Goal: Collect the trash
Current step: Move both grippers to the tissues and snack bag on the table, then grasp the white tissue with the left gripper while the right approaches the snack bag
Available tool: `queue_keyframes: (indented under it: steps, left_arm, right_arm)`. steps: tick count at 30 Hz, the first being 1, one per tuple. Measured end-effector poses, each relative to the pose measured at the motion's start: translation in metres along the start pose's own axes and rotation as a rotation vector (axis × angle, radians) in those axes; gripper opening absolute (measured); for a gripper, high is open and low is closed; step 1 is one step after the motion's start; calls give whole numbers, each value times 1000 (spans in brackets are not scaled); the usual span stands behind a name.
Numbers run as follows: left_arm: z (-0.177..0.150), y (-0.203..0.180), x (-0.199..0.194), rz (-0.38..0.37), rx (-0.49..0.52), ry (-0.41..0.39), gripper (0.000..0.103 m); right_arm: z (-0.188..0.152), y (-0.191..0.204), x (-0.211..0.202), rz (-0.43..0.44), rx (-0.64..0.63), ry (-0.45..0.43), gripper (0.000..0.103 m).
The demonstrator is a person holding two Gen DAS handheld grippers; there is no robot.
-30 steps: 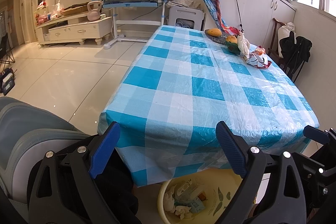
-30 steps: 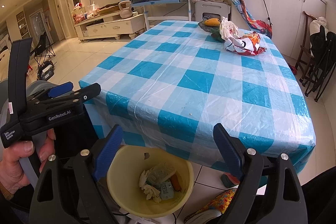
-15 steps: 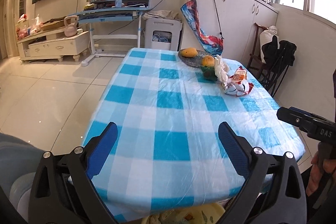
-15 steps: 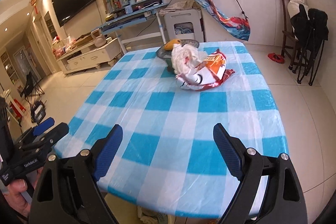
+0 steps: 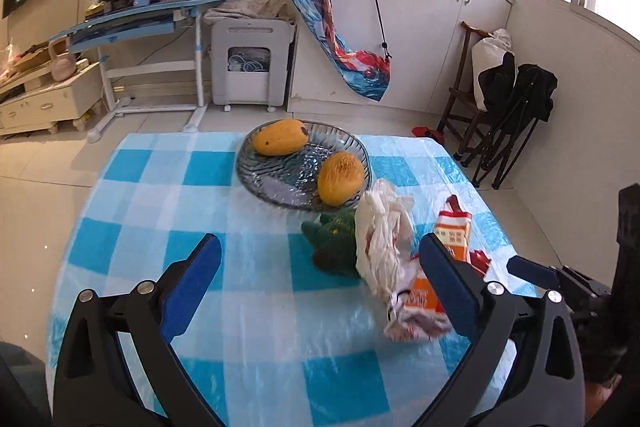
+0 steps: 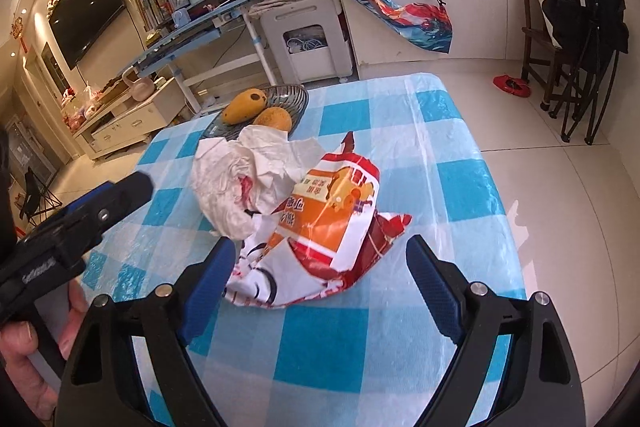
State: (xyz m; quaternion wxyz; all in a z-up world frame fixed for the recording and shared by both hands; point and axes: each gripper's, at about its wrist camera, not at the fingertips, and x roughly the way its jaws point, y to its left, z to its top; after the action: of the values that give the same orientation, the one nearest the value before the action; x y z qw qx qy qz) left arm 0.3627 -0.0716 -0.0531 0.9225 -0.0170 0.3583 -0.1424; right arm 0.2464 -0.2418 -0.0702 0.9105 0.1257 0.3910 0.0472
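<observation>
Glass dish (image 5: 280,183) at the far end of the tabletop (image 5: 160,203), with two yellow mangoes (image 5: 281,142) inside – one near the back rim, one against the near rim. Just beside the dish, a green plush toy (image 5: 334,247), touching a crumpled white tissue (image 6: 248,179). Against the tissue, partly under it, a flattened snack bag (image 6: 320,231) – orange, red and white, with Chinese characters printed on the orange panel, too warped to read. Both pieces of trash on the blue-checked cloth, right of centre, near the tabletop's right edge in the left wrist view.

Left tongs (image 5: 320,287) above the cloth, opening wider, with only cloth, toy and tissue seen beyond the gap, none of it pinched. Right tongs (image 6: 320,287) spread wide too, empty, with the near corner of the bag framed between the blue pads but untouched. On the side of the left tongs in the right wrist view, pale lettering, blurred beyond reading. Hand (image 6: 20,367) wrapped round that handle at the lower left.
</observation>
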Motion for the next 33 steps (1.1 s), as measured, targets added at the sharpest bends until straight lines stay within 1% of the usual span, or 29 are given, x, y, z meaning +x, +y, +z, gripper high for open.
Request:
queue_keyframes:
  steps: [2, 4, 5, 6, 7, 8, 9, 10, 11, 13, 15, 16, 18, 19, 22, 24, 27, 29, 32, 33]
  left_arm:
    - [10, -7, 32, -4, 9, 30, 96]
    - [14, -13, 58, -18, 17, 68, 94]
    - [14, -14, 68, -42, 16, 88, 88]
    - [13, -16, 79, -82, 13, 125, 64]
    - [10, -17, 84, -102, 16, 152, 50]
    - [8, -18, 84, -113, 24, 145, 46]
    - [5, -19, 81, -114, 38, 134, 38]
    - [1, -19, 77, -128, 52, 138, 29]
    - [-3, -17, 72, -128, 58, 139, 29]
    - [-13, -10, 55, -112, 82, 140, 21]
    - [-27, 6, 32, -83, 85, 139, 20]
    - [-35, 17, 19, -63, 76, 138, 20]
    - [-52, 45, -10, -22, 40, 131, 19]
    - [-59, 58, -22, -15, 18, 125, 19]
    - [-78, 92, -64, -33, -57, 77, 19]
    - [-88, 106, -86, -54, -96, 38, 20]
    - [-109, 118, -114, -77, -148, -7, 22]
    - [-123, 122, -126, -80, -172, -14, 22]
    - [-143, 122, -134, -87, -174, 14, 27]
    - [-150, 120, -138, -86, -167, 19, 30]
  right_arm:
    - [3, -6, 8, -5, 3, 14, 79]
    - [4, -13, 15, 2, 21, 39, 70]
    - [4, -15, 19, 9, 28, 51, 68]
    - [4, -16, 22, 15, 29, 63, 65]
    - [4, -16, 24, 25, 28, 71, 63]
    - [2, -12, 24, 43, 25, 79, 61]
    - [1, -8, 25, 67, 18, 91, 58]
    - [-1, -3, 26, 85, 7, 101, 58]
    - [-3, 3, 26, 106, -6, 114, 58]
    - [-10, 16, 25, 159, -38, 142, 58]
    - [-19, 31, 21, 191, -81, 170, 58]
    - [-25, 38, 17, 208, -102, 185, 57]
    - [-36, 50, 6, 214, -139, 204, 57]
    - [-43, 55, -1, 217, -156, 216, 56]
    - [-53, 58, -17, 201, -181, 222, 56]
    - [-58, 54, -28, 196, -160, 212, 58]
    - [-61, 40, -40, 184, -91, 169, 66]
    - [-65, 34, -48, 167, -54, 149, 68]
    - [-72, 30, -54, 169, -6, 138, 70]
    - [-75, 31, -54, 171, 4, 142, 71]
